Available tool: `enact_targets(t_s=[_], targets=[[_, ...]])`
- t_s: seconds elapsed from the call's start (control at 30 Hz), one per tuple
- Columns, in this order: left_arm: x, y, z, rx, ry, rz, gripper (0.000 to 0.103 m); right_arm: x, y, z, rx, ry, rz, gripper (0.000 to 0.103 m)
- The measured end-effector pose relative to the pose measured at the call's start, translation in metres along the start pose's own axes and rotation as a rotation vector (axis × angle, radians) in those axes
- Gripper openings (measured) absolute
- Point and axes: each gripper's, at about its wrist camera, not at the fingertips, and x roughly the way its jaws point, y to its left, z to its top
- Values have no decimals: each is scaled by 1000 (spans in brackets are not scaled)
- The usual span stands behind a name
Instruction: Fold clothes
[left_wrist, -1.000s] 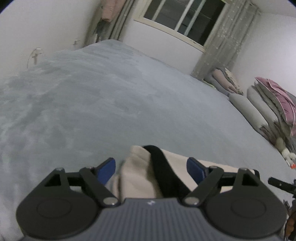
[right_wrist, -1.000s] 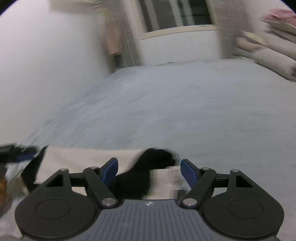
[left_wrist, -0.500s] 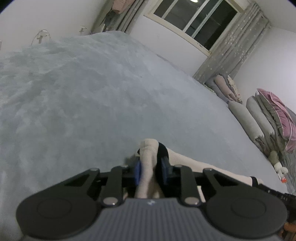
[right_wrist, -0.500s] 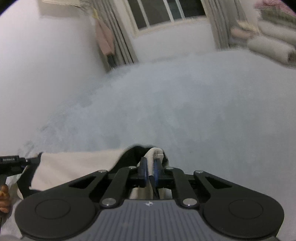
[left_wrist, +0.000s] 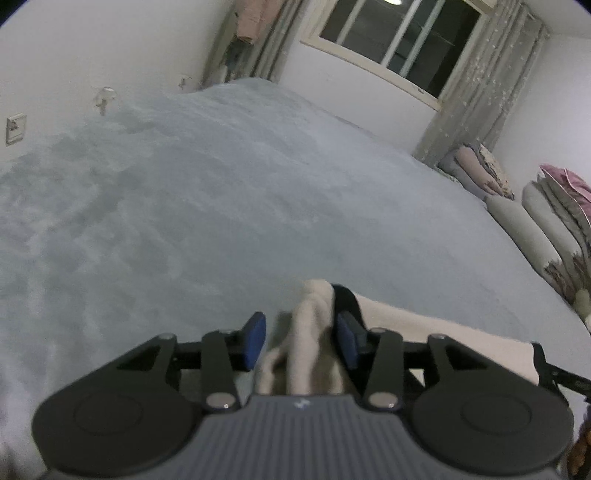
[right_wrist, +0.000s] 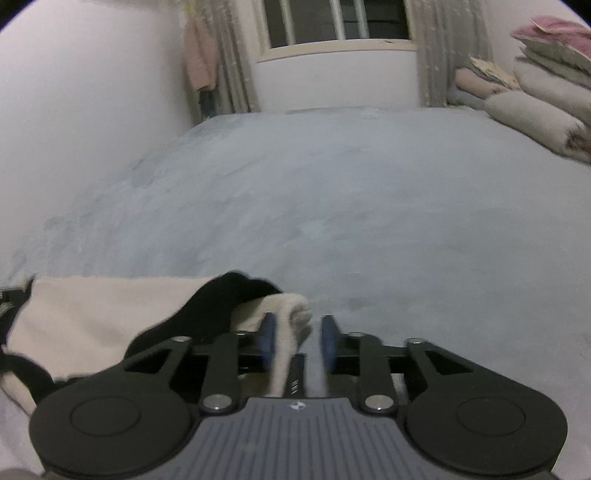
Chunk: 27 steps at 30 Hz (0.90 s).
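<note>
We are working over a grey-blue bed (left_wrist: 229, 206) with both grippers pointing down toward its near edge. A cream garment with black trim (right_wrist: 96, 317) is lying flat along that near edge.

The left gripper (left_wrist: 301, 341) is opening its jaws. A bunched fold of the garment (left_wrist: 310, 332) is sitting between the blue pads (left_wrist: 255, 341); the right-hand pad is touching the black trim, while the left-hand pad is standing clear of the cloth.

The right gripper (right_wrist: 297, 339) is also opening its jaws. A cream fold is lying against its left-hand pad (right_wrist: 267, 341), and the other pad is standing apart from the cloth.

Rolled bedding (right_wrist: 535, 122) is stacking along the far right edge of the bed, below a window (left_wrist: 391, 37).
</note>
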Motion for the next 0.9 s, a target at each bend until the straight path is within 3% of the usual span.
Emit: enact_targets(t_s=[0.13,0.2,0.3,0.33,0.4,0.47,0.63,0.77,0.83,0.9], targets=[[-22,-15,8,62,-63,11,40,-30,-3,8,63,-95,23,37],[-31,-41,3,164,-87,-25,46,-39,8,10,50,-112,74,37],[-31,-78,-17,295,-55,-92,60,-36,39,2,-19,-69,168,37],[-27,-89,-24,330,-36,-108,60,-30,50,-3,-54,-32,172,37],[-14,-96,-36,376,-3,-78,60,-14,63,-17,-110,44,145,39],[0,-102,-47,421,29,-47,60,-10,70,-29,-157,37,113,39],[4,-102,-44,416,31,-46,60,-22,71,-26,-167,56,92,41],[8,-99,-44,435,30,-32,65,-41,84,-21,-160,13,188,43],[3,-103,-48,445,29,-28,68,-45,102,-25,-214,17,206,53],[1,-104,-51,448,30,-22,70,-37,117,-34,-272,57,181,55]])
